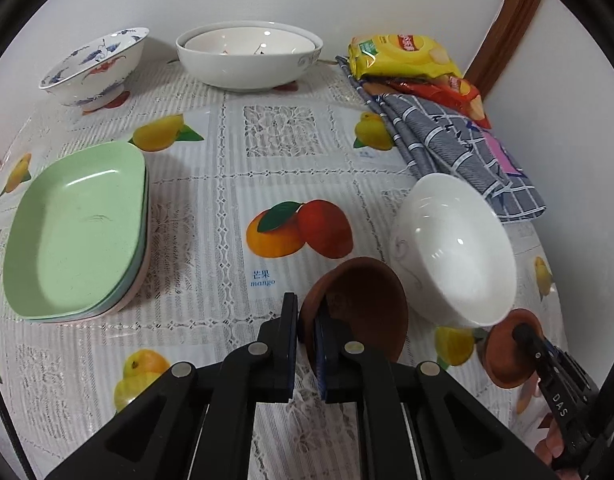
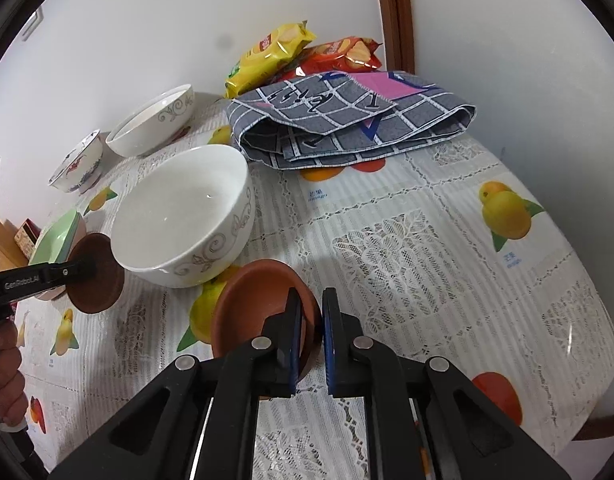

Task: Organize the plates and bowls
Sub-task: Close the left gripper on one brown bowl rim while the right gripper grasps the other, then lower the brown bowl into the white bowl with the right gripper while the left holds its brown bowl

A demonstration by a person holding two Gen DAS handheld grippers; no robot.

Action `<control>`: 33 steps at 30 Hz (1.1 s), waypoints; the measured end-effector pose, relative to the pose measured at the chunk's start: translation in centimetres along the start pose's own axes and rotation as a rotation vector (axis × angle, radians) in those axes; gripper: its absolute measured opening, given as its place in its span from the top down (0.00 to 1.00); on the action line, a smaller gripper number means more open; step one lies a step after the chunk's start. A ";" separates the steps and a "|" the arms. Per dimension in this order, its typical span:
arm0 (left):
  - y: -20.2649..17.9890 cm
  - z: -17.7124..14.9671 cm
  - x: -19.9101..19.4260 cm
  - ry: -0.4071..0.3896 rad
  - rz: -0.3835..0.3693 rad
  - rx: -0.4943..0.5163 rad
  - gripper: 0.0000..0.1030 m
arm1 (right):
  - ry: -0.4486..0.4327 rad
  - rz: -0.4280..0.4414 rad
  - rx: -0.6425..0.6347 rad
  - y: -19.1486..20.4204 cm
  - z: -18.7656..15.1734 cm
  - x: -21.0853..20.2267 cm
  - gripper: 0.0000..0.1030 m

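My left gripper [image 1: 307, 320] is shut on the rim of a small brown bowl [image 1: 359, 304], tilted above the table; the same bowl shows in the right wrist view [image 2: 97, 276]. My right gripper [image 2: 309, 320] is shut on the rim of a second small brown bowl [image 2: 255, 304], which also shows in the left wrist view [image 1: 507, 354]. A white bowl with grey scroll pattern [image 1: 455, 252] [image 2: 183, 216] stands between the two brown bowls. A stack of green plates [image 1: 79, 228] lies at the left.
At the back stand a blue-and-red patterned bowl [image 1: 95, 68] and nested white bowls [image 1: 249, 54]. A folded grey checked cloth [image 2: 347, 116] and snack bags [image 2: 275, 52] lie at the back right. The table edge [image 2: 587, 380] curves at the right.
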State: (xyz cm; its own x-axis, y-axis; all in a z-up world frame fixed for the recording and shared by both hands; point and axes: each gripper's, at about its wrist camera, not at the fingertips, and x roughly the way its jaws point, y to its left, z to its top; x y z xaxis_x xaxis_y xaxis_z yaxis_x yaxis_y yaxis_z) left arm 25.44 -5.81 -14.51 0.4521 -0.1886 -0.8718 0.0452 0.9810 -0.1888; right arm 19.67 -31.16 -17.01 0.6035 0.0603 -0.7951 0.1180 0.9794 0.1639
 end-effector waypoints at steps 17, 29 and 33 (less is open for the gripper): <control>-3.2 3.8 -5.1 -0.081 -0.045 0.143 0.92 | -0.108 -0.041 0.102 0.3 3.4 -6.7 0.90; -5.2 7.1 -3.6 -0.095 -0.079 0.269 0.92 | -0.141 -0.057 0.166 1.3 5.7 -6.2 0.90; -5.6 7.6 -2.5 -0.097 -0.106 0.295 0.92 | -0.133 -0.060 0.175 1.9 5.8 -5.5 0.90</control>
State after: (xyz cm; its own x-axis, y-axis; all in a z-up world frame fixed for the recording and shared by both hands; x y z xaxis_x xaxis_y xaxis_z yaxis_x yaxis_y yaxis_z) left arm 30.82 -10.51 -7.84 0.5130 -0.2993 -0.8045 0.3465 0.9297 -0.1249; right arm 21.14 -30.78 -8.91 0.6886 -0.0346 -0.7243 0.2849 0.9314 0.2264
